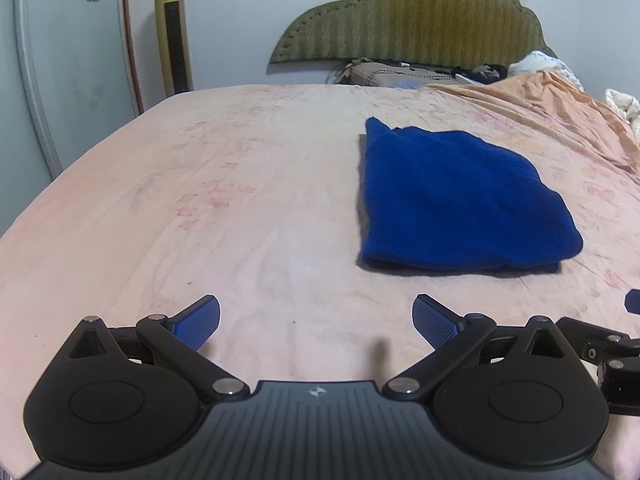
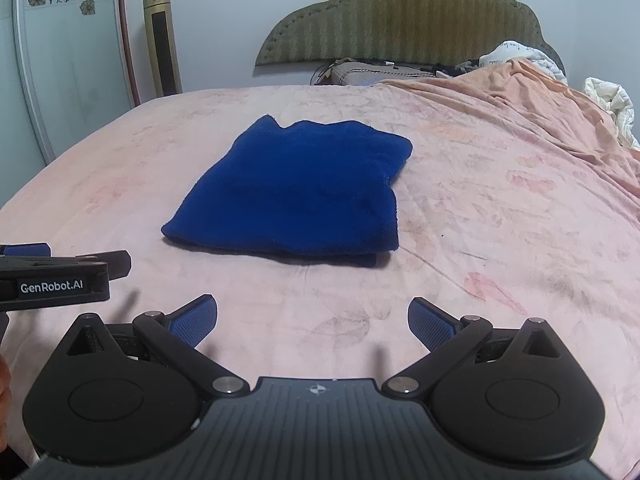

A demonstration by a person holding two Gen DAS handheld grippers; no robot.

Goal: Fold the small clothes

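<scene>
Left gripper (image 1: 316, 322) spread wide, nothing between its blue pads, hovering low over the pink bed sheet (image 1: 160, 208). Blue fleece garment (image 1: 452, 196) sits at about 1 o'clock from it, well apart, lying flat on the bed. Looks already folded into a rough rectangle: doubled layers show along the near edge, one small corner pokes up at the far left.

Right gripper (image 2: 312, 322) also spread wide and empty. The garment (image 2: 296, 188) is at roughly 12 o'clock from it, near but not touching. The left gripper's body (image 2: 52, 280) shows at 9 o'clock in the right wrist view, just beside.

Judgement: the fold is mostly done; what remains is either one more half-fold or tidying.
- For another fold, pinch both near corners through all layers, one gripper per corner, so the lower layer doesn't slip.
- Lift only slightly and carry the edge over to the far edge, keeping both sides level.
- Fleece is thick and springy, so press down after release.
- Tuck in the stray far-left corner.

Gold tower fan (image 1: 173, 32) at 11 o'clock and the headboard (image 1: 416, 16) at 12 to 1 o'clock stay out of the way.
</scene>
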